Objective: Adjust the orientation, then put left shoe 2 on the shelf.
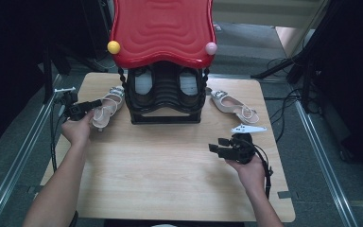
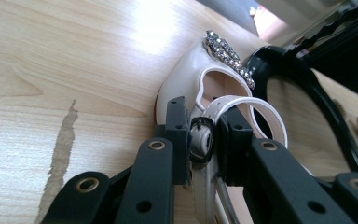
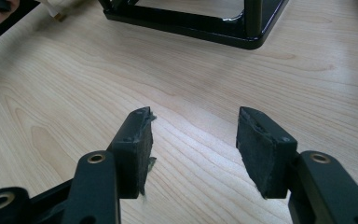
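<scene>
Pale leather marks the left shoe (image 1: 106, 109), which lies on the wooden counter (image 1: 170, 165) just beside the black rack (image 1: 165, 97), at that rack's left. Its ankle strap and buckle (image 2: 201, 135) are clamped between the pads of the left hand-held gripper (image 1: 87, 108), whose jaws are drawn in tight on the strap; in the left gripper view the rhinestone trim (image 2: 228, 56) is seen further along the shoe. A red wavy top (image 1: 163, 30) with a yellow knob (image 1: 114, 47) and a pink knob (image 1: 211, 48) is carried above the rack. A second pale shoe (image 1: 231, 106) is laid at the rack's right. Nearer the person, the right hand-held gripper (image 1: 217, 145) is held over bare wood, well apart from both shoes, its jaws spread wide with nothing between them.
</scene>
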A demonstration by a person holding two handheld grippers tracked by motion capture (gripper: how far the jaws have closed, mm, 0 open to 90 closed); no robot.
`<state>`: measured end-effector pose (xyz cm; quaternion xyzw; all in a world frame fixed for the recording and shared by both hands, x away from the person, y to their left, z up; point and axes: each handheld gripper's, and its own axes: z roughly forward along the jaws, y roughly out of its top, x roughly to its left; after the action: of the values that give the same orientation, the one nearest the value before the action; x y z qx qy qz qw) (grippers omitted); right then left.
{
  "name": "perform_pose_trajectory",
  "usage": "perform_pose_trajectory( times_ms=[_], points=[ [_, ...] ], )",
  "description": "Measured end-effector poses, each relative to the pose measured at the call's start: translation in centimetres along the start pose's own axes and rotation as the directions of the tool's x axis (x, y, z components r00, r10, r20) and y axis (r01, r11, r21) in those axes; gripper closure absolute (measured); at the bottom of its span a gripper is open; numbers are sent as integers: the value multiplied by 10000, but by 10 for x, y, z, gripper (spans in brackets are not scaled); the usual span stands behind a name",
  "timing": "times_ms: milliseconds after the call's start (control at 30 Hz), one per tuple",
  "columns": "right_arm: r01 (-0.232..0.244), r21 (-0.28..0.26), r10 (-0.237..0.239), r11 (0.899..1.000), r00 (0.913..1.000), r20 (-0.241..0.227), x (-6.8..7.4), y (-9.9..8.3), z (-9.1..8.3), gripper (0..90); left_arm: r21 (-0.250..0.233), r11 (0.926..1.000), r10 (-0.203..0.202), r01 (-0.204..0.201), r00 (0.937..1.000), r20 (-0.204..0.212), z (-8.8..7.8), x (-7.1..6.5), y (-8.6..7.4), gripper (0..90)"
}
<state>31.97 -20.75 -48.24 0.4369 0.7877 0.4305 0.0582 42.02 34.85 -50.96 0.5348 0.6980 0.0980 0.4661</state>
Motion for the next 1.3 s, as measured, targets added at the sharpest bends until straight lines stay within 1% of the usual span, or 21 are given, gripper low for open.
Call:
perform_pose_trajectory(
  times_ms=[33,133,200,300,333,400,500,633,700,767,800,933,1033,1067,1133,1167,1300],
  points=[
    [-2,-9,2,10000,10000,-10,0,0,0,469,-5,10000,-59,59,10000,73,-1,0,0,778],
    [-1,-3,1,10000,10000,-17,0,0,0,472,-72,9999,-101,102,9999,118,-3,-1,1,778],
    [12,0,-12,10000,10000,-30,0,0,0,473,-164,9995,-271,275,9993,251,-5,-1,2,778],
    [7,3,-7,10000,10000,-52,1,0,0,472,-275,9990,-345,356,9987,375,-8,-2,4,778],
    [9,-9,-10,10000,10000,-50,1,0,0,471,-259,9987,-432,444,9981,449,-9,-2,5,778],
    [12,-6,-12,10000,10000,-51,1,0,0,471,-250,9987,-434,447,9977,512,-11,-3,8,778],
    [-6,-14,6,10000,10000,-57,1,0,0,471,-244,9992,-306,318,9985,458,-14,-5,11,778],
    [1,-18,-2,10000,10000,-78,1,0,0,470,-347,9985,-397,415,9979,506,-19,-9,18,778],
    [2,-16,-2,10000,10000,-83,1,0,0,470,-313,9990,-309,325,9983,497,-21,-12,24,778],
    [4,-22,-4,10000,10000,-85,1,0,0,470,-351,9991,-201,218,9987,462,-25,-18,31,778],
    [1,-24,-1,10000,10000,-86,1,0,0,470,-470,9987,-166,188,9987,477,-29,-21,36,778],
    [0,4,0,10000,9999,-114,2,1,0,469,-657,9976,-171,207,9983,555,-39,-32,55,779],
    [25,8,-25,10000,9999,-140,2,1,2,469,-814,9966,-66,108,9986,529,-46,-41,67,780],
    [26,39,-25,10000,9999,-132,2,1,2,469,-790,9969,0,42,9986,529,-49,-44,72,780],
    [41,46,-40,10000,9999,-140,2,1,2,468,-880,9961,10,45,9981,624,-53,-51,80,780],
    [26,40,-25,10000,9999,-138,2,1,2,468,-904,9959,22,36,9980,635,-56,-55,85,781],
    [67,38,-66,10000,9999,-147,3,1,2,468,-985,9949,288,-226,9977,619,-65,-72,101,781]
  ],
)
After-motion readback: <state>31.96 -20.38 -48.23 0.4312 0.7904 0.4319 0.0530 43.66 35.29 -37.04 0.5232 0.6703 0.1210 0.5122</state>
